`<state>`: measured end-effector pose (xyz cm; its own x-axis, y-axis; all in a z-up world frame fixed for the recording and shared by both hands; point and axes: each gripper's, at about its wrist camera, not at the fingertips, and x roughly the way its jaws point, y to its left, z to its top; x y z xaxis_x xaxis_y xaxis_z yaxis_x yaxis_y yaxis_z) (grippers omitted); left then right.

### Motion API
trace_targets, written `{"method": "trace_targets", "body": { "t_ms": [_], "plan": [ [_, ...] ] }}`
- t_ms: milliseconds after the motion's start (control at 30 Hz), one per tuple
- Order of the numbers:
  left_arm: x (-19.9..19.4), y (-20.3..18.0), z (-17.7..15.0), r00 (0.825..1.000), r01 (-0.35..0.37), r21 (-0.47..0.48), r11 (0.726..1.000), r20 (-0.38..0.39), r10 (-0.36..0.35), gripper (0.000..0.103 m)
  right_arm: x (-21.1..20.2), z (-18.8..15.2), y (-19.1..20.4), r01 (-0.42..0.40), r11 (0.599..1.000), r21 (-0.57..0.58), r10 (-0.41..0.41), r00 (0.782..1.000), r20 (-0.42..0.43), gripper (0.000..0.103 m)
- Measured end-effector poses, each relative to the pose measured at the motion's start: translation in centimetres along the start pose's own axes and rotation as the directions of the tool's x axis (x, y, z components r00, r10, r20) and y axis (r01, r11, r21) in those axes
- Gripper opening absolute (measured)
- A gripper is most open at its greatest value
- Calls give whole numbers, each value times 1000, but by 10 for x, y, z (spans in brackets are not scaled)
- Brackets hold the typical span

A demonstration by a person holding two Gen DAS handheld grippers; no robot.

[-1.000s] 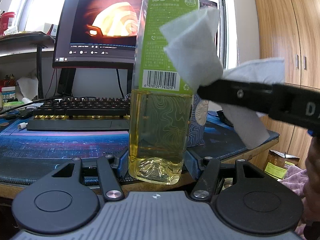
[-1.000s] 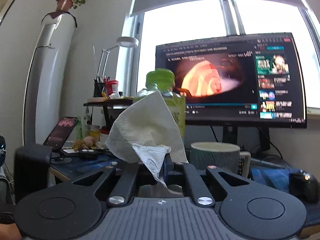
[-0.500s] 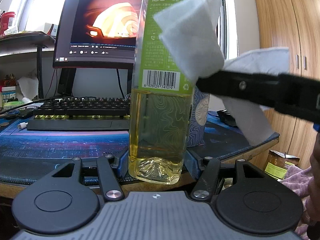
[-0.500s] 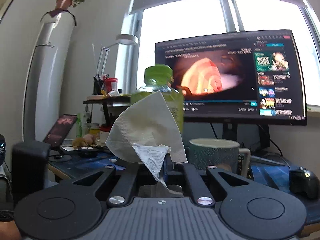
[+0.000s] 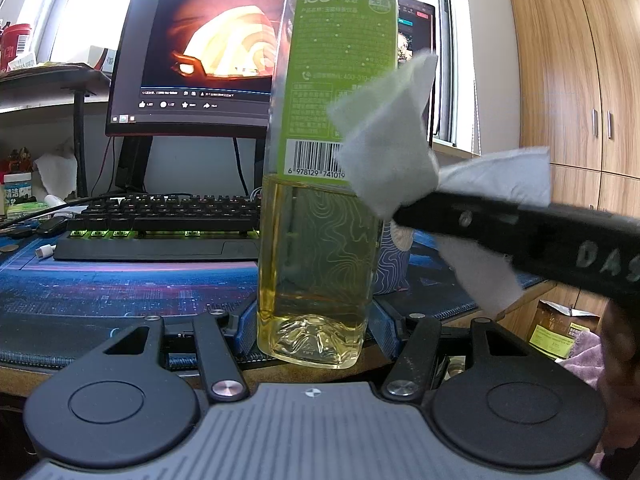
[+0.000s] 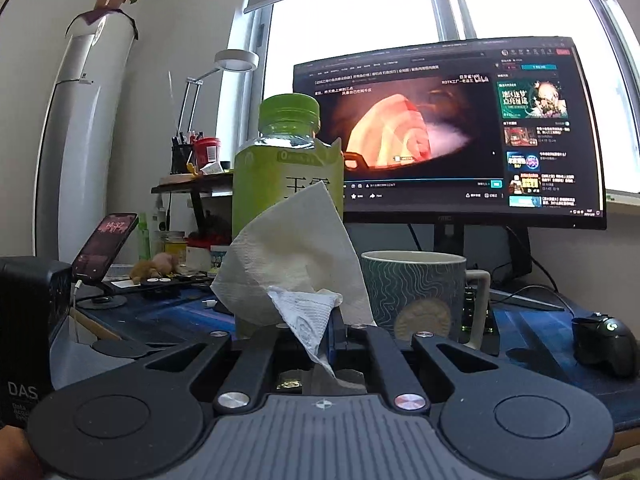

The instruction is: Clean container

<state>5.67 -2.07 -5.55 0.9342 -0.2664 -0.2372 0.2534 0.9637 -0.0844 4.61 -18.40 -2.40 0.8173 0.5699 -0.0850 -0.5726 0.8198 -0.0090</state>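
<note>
— Where's the bottle (image 5: 320,208)?

— Upright between the fingers of the left gripper (image 5: 312,332), which are closed against its base on both sides. It has a green cap and green label, with yellow liquid filling the lower half. In the right wrist view the bottle (image 6: 280,184) stands straight ahead of the right gripper (image 6: 324,328), close in.

— And the right gripper?

— Clamped on a white paper towel (image 6: 292,264) — the sheet bunches up from between its fingers and fans toward the bottle. From the left camera, the right gripper (image 5: 404,216) comes in from the right side, and the paper towel (image 5: 388,148) lies against the bottle's label by the barcode.

— Anything around them?

— Beyond the left gripper, a keyboard (image 5: 160,220) and a lit monitor (image 5: 208,48) sit on a blue desk mat (image 5: 100,292). Ahead and to the right of the right gripper stands a patterned mug (image 6: 416,292), with a mouse (image 6: 604,340) farther right.
</note>
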Motion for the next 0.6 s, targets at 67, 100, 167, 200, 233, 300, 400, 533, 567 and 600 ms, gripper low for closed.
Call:
{"method": "trace_targets", "body": {
  "t_ms": [67, 100, 167, 200, 233, 300, 400, 533, 567, 600],
  "plan": [
    [0, 0, 0, 1000, 0, 0, 1000, 0, 0, 61, -3, 3, 3, -9, 1000, -8, 9, 1000, 13, 6],
    [0, 0, 0, 1000, 0, 0, 1000, 0, 0, 61, -5, 5, 5, -13, 1000, -12, 13, 1000, 20, 6],
    [0, 0, 0, 1000, 0, -1, 1000, 0, 0, 61, -8, 8, 8, -22, 1000, -20, 23, 999, 33, 6],
    [0, 0, 0, 1000, 1, -1, 1000, 0, -1, 61, -9, 9, 9, -26, 999, -24, 27, 999, 38, 6],
    [-1, 0, 0, 1000, 1, 0, 1000, 0, -1, 61, -9, 10, 10, -29, 999, -25, 30, 999, 42, 6],
    [0, 0, 0, 1000, 1, 0, 1000, 0, -1, 61, -10, 11, 11, -35, 999, -26, 36, 998, 49, 6],
    [0, 0, 1, 1000, 0, 0, 1000, -1, 0, 61, -10, 11, 10, -35, 999, -23, 36, 998, 50, 6],
    [0, 0, 1, 1000, 0, 1, 1000, -2, 0, 61, -6, 8, 7, -25, 1000, -18, 26, 999, 35, 6],
    [0, 0, 1, 1000, 0, 2, 1000, -2, 0, 61, -5, 7, 6, -21, 1000, -16, 22, 999, 28, 6],
    [-1, 0, 1, 1000, 0, 3, 1000, -2, 0, 61, -4, 5, 4, -19, 1000, -12, 19, 1000, 23, 6]
  ]
}}
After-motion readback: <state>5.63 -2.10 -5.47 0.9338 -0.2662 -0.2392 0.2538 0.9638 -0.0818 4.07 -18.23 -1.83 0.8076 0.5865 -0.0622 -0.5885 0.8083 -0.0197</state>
